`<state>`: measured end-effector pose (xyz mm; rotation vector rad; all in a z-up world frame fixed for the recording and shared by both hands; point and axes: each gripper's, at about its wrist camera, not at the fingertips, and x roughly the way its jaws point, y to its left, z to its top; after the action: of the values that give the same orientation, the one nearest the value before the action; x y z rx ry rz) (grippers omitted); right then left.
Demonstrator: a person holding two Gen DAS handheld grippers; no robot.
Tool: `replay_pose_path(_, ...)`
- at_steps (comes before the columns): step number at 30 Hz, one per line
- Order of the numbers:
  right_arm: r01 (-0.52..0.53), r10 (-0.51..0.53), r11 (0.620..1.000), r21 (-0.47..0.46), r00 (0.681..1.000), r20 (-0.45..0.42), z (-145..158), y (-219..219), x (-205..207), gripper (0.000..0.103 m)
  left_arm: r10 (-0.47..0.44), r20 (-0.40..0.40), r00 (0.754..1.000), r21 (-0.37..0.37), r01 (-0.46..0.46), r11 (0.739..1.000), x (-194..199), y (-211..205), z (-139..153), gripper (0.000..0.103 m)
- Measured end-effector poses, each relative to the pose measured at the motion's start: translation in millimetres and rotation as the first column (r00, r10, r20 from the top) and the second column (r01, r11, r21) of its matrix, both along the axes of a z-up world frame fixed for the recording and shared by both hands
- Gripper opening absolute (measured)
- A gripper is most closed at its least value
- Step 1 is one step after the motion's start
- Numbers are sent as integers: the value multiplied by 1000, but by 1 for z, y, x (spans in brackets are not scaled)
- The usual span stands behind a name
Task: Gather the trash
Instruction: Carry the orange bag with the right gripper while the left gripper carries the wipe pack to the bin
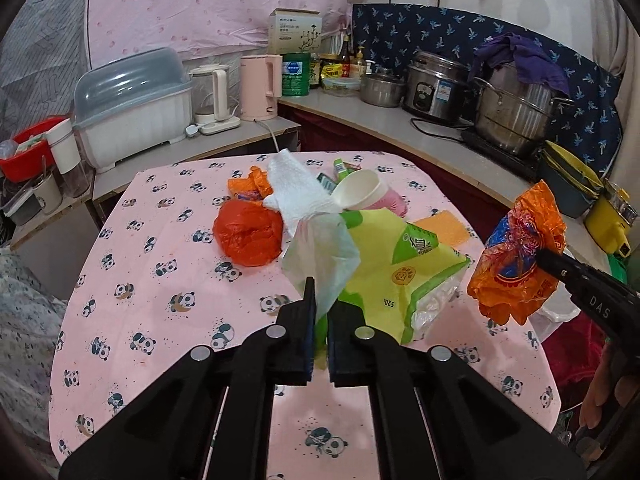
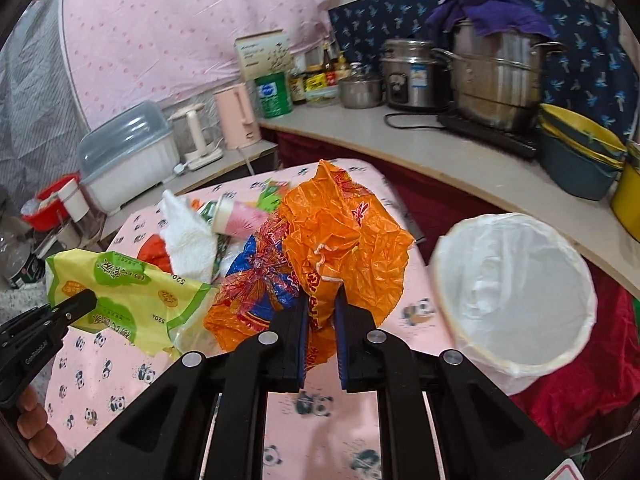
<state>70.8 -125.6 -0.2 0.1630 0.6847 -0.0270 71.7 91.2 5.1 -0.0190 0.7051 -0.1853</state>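
Left gripper [image 1: 322,312] is pinching the yellow-green tissue pack wrapper [image 1: 400,276], jaws pressed nearly together on a pale translucent fold of it, holding it lifted above the panda-print tablecloth [image 1: 160,280]. In the right wrist view the same wrapper [image 2: 132,300] is showing at 9 o'clock with the left gripper's tip [image 2: 80,304] on it.

Right gripper [image 2: 322,312] is clamping the crumpled orange snack bag [image 2: 340,240], jaws closed on its lower edge, bag held up off the table. In the left view that bag [image 1: 516,256] is hanging at 3 o'clock, past the table's right edge.

Trash bin with white liner [image 2: 516,288] is sitting at 3 o'clock in the right view, just beside the table, mouth facing up, apart from the orange bag.

Remaining trash is lying on the table at 12 o'clock: red plastic bag [image 1: 248,232], white paper towel [image 1: 296,188], pink paper cup [image 1: 368,196] on its side, small orange wrapper [image 1: 250,186]. Orange sponge cloth [image 1: 444,226] is lying flat at 2 o'clock.

Counter behind is holding a pink kettle [image 1: 260,88] and a steel stockpot [image 1: 516,112].
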Motion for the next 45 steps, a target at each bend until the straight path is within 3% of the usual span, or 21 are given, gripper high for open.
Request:
replay_pose_path(15,255,-254,967,6,964,74,26,-119,-60,11,-209,82,975,4,209,978,-2,-136,42,4)
replay_pose_path(25,392,-392,920,5,917,69,22,-189,-85,11,-333,56,941,8,333,943,16,-229,29,4)
replay_pose_path(36,429,-429,903,16,903,37,6,-216,-78,11,-411,-23,911,3,411,912,42,-291,-6,5)
replay_pose_path(39,426,-426,905,19,904,29,1,-217,-72,11,-407,-32,913,-5,407,913,48,-295,-16,8)
replay_pose_path(42,420,-421,907,20,907,22,-2,-219,-64,11,-394,-31,919,-5,394,919,53,-297,-23,28)
replay_pose_path(43,418,-418,908,21,908,20,-3,-218,-61,11,-388,-29,921,-2,388,922,54,-297,-24,39)
replay_pose_path(45,413,-413,911,24,910,18,-4,-218,-57,11,-378,-17,926,-3,378,926,55,-295,-25,45)
